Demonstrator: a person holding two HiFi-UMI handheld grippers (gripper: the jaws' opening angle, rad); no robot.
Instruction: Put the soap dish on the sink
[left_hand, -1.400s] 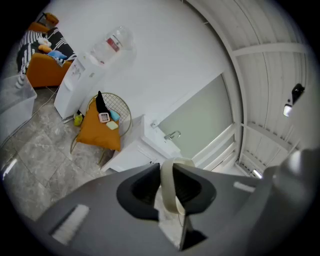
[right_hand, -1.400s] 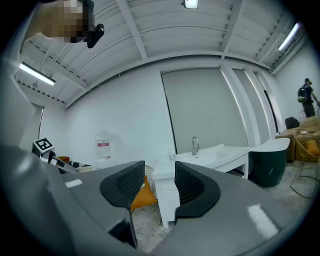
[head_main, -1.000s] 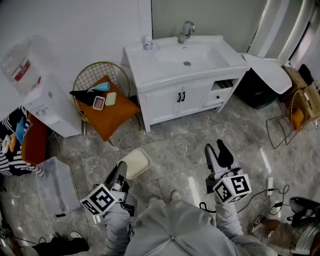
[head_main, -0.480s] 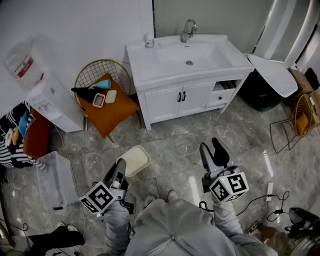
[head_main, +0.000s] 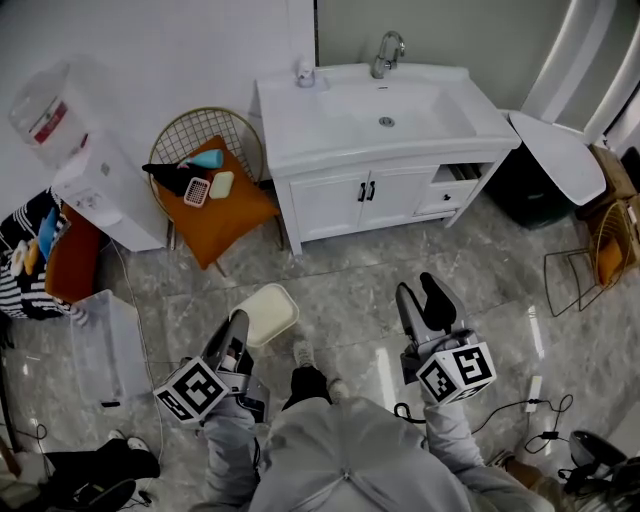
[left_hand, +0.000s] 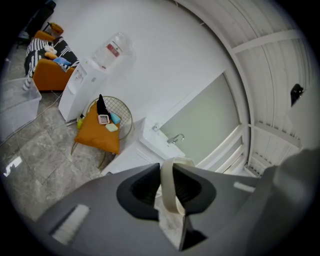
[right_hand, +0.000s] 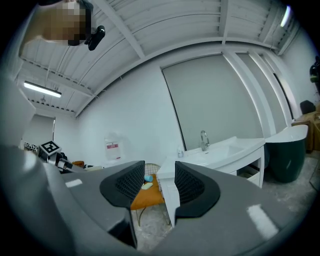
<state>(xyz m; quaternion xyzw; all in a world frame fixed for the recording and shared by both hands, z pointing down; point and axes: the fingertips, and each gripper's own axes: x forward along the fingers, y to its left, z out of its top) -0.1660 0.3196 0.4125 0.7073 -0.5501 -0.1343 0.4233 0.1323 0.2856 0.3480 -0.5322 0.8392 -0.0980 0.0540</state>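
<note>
The cream soap dish (head_main: 265, 312) hangs over the floor, held by its edge in my left gripper (head_main: 238, 332). In the left gripper view the dish's rim (left_hand: 170, 186) sits pinched between the two dark jaws. The white sink (head_main: 378, 108) with its chrome tap (head_main: 387, 51) stands ahead at the top of the head view, on a white cabinet (head_main: 365, 205). My right gripper (head_main: 423, 300) is open and holds nothing; its own view shows the sink (right_hand: 225, 148) through the gap and beyond it.
A wire chair with an orange cushion (head_main: 212, 205) holds small items left of the cabinet. A water dispenser (head_main: 95, 185) stands at far left, a clear bin (head_main: 108, 350) on the floor, a dark bin (head_main: 520, 180) right of the sink. Cables (head_main: 520, 415) lie at lower right.
The view has shifted slightly so the sink sits a little further right and up. Both grippers stay about where they were, the left still holding the dish. A foot now shows between them.
</note>
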